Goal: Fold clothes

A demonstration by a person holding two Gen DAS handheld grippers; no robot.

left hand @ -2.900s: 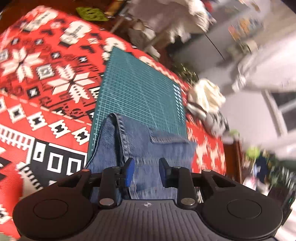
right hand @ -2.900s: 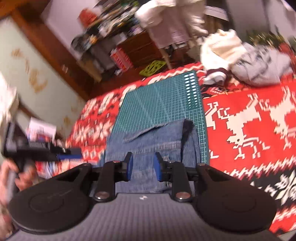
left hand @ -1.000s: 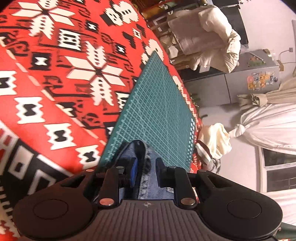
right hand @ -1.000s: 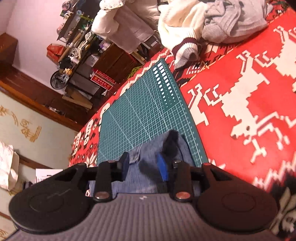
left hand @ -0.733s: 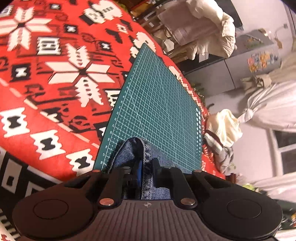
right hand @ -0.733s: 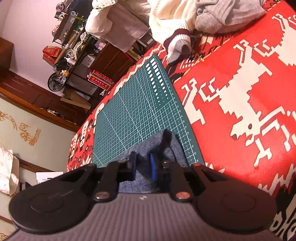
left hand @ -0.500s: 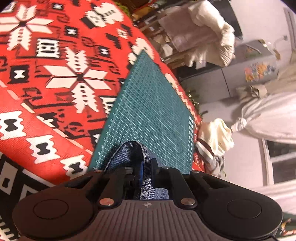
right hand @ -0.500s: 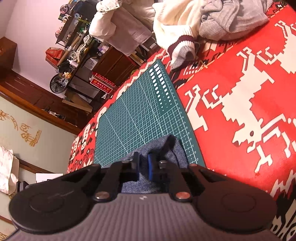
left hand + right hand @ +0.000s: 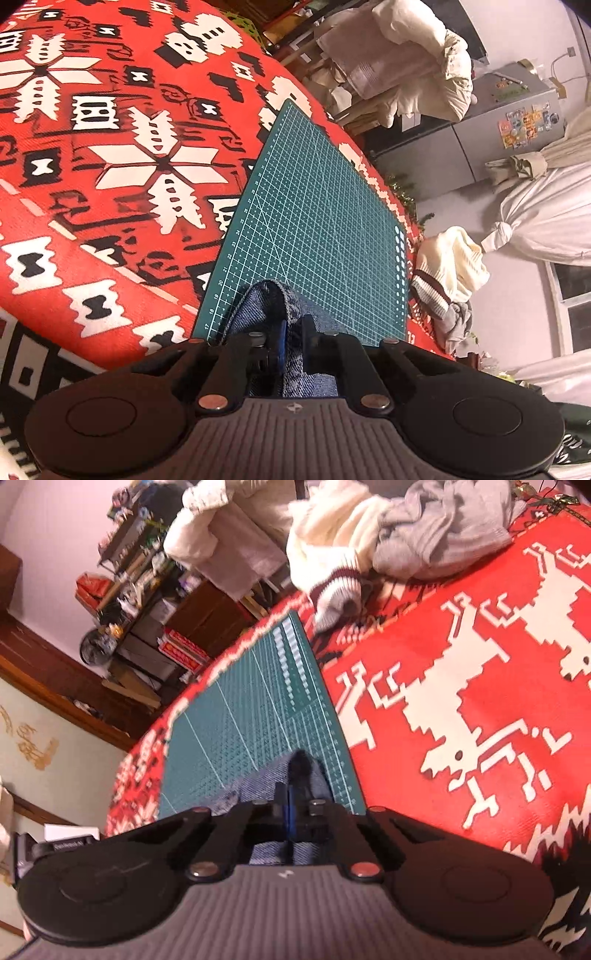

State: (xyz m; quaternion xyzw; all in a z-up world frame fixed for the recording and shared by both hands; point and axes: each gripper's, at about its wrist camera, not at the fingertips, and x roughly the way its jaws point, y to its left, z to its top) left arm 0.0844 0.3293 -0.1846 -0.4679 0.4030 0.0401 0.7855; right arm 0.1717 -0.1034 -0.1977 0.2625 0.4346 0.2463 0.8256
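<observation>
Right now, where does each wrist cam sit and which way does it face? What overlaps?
Left wrist: on the left gripper, looking forward along its fingers over the denim garment and green cutting mat; only the gripper's own body shows.
Right wrist: on the right gripper, facing along the mat's other edge toward a cream sweater and grey garment; only its own gripper shows.
Shared: denim, mat, red patterned cloth, cream sweater.

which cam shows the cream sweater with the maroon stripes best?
Right wrist view: the cream sweater lies large beside the grey garment, its striped cuff in plain sight, though slightly blurred. Left wrist view shows the same sweater small, at the far right edge of the cutting mat.
</observation>
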